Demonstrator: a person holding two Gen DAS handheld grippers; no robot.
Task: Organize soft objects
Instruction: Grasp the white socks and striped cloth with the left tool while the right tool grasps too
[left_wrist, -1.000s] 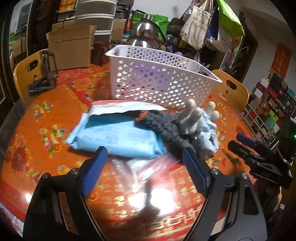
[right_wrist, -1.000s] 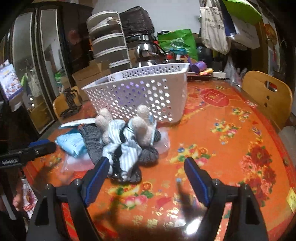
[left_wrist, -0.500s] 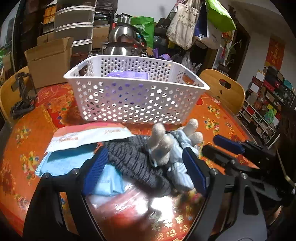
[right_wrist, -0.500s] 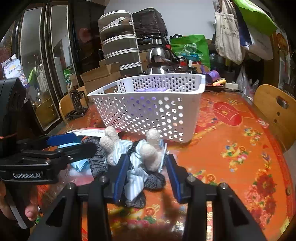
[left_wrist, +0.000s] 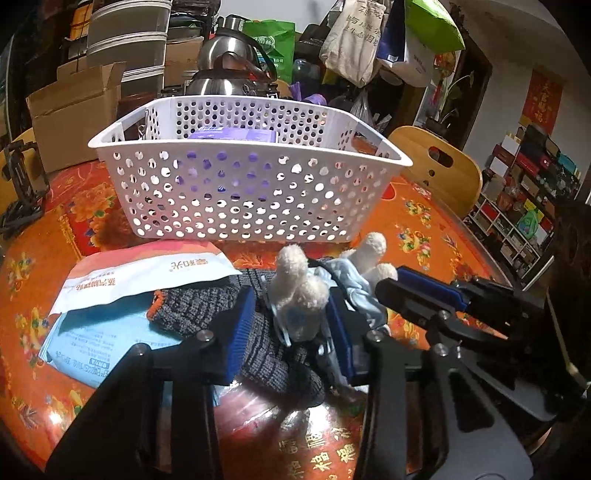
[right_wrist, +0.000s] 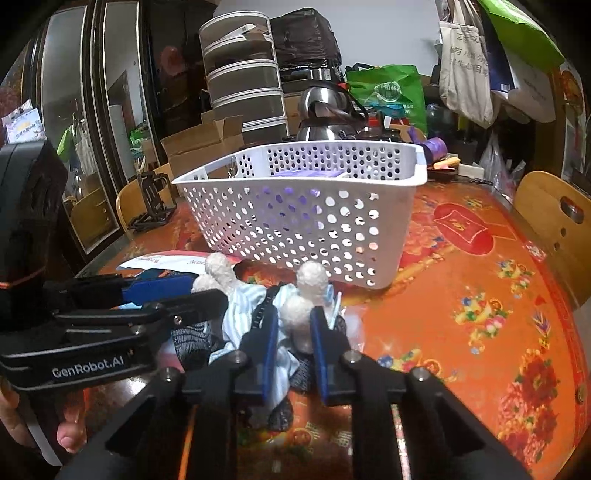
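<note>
Plush toy (left_wrist: 299, 299) on red floral tablecloth (left_wrist: 424, 236)

A white plush toy (left_wrist: 301, 295) in pale blue striped cloth is lying limbs-up on a grey knit sock (left_wrist: 221, 314), near the table's (left_wrist: 424, 236) front edge. Two flat tissue packs (left_wrist: 122, 291) are lying just beside. White perforated basket (left_wrist: 240, 192) is standing behind, holding a purple pack (left_wrist: 232, 136).

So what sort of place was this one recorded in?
Most likely a lived-in home dining room used for storage: a round table with a red floral cover, wooden chairs, a steel kettle, and cloth tote bags hanging behind.
</note>
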